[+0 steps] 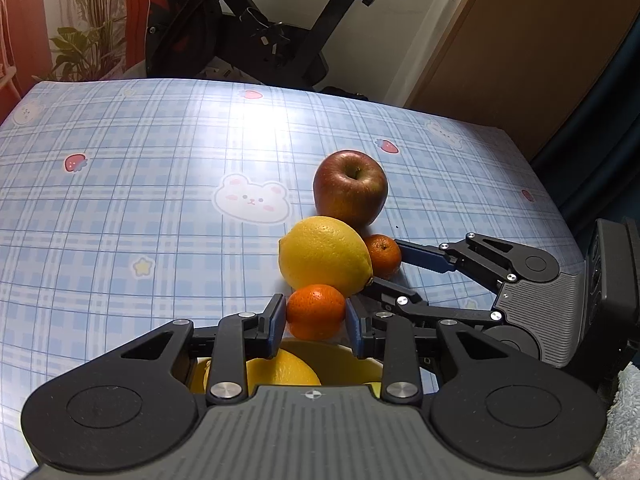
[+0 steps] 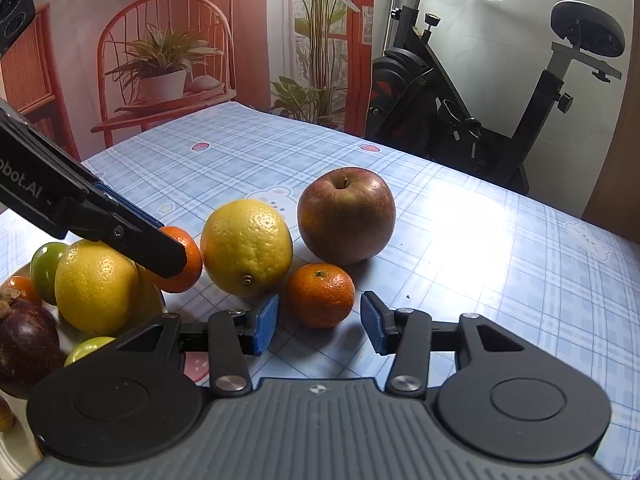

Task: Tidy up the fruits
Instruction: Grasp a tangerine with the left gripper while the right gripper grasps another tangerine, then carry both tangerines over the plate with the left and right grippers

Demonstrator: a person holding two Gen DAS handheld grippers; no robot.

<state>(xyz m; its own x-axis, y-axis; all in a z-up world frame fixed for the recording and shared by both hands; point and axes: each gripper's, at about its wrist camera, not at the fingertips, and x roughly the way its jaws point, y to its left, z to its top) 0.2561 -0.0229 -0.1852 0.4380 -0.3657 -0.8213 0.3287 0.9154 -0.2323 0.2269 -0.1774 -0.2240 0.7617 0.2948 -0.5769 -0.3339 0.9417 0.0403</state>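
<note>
While the left tool (image 1: 316, 316) gripped one mandarin (image 1: 316, 311), the right tool (image 2: 319, 322) gaped around another (image 2: 320, 295); closing might nudge the lemon (image 2: 246, 248) at ten o'clock.

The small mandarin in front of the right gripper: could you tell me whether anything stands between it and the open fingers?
Nothing visible does. The mandarin sits on the tablecloth just ahead of the open right gripper; the lemon lies beside it, left of the approach.

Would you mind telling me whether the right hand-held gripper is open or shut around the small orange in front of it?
Open. In the right wrist view, the right hand-held gripper has its blue pads standing apart on either side of the small orange, with visible gaps, not touching it.
</note>
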